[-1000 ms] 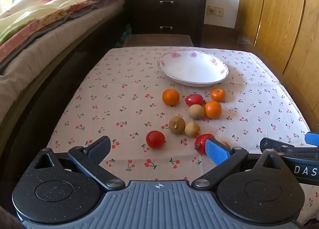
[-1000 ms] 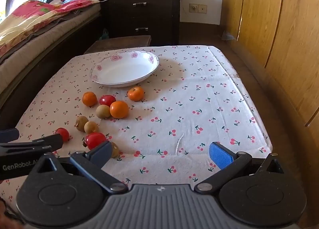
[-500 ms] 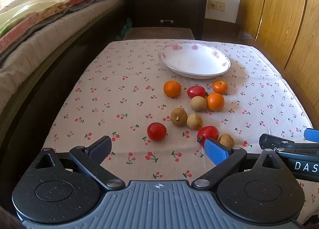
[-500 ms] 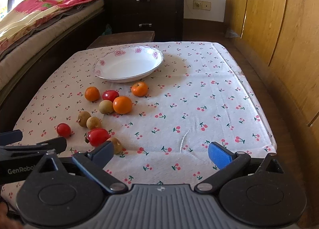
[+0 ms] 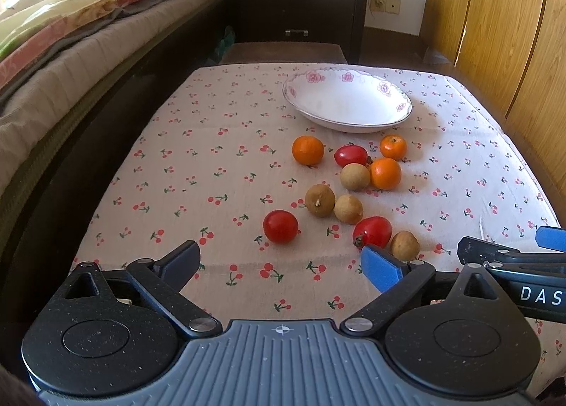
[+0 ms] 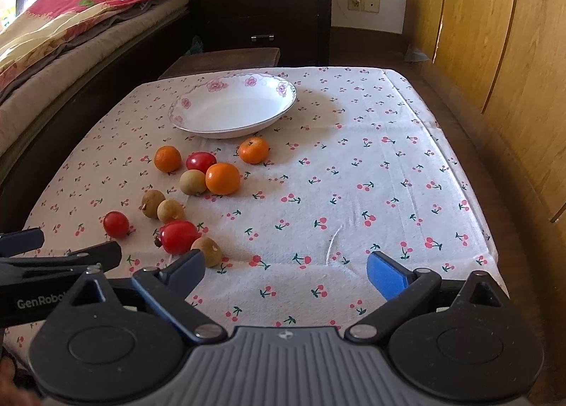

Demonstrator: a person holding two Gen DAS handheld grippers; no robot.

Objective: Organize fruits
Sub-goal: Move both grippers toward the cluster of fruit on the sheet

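Both views advanced; bed (image 5: 70, 63) flanks table (image 5: 212, 144).

Left tool (image 5: 279, 262), right tool (image 6: 284, 270): black speckled housings, grey ribbed centre, silver pivot screws, blue finger pads (image 5: 380, 266); white lettering.

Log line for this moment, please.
left tool: open, empty | right tool: open, empty | bowl: empty | fruits: all on tablecloth
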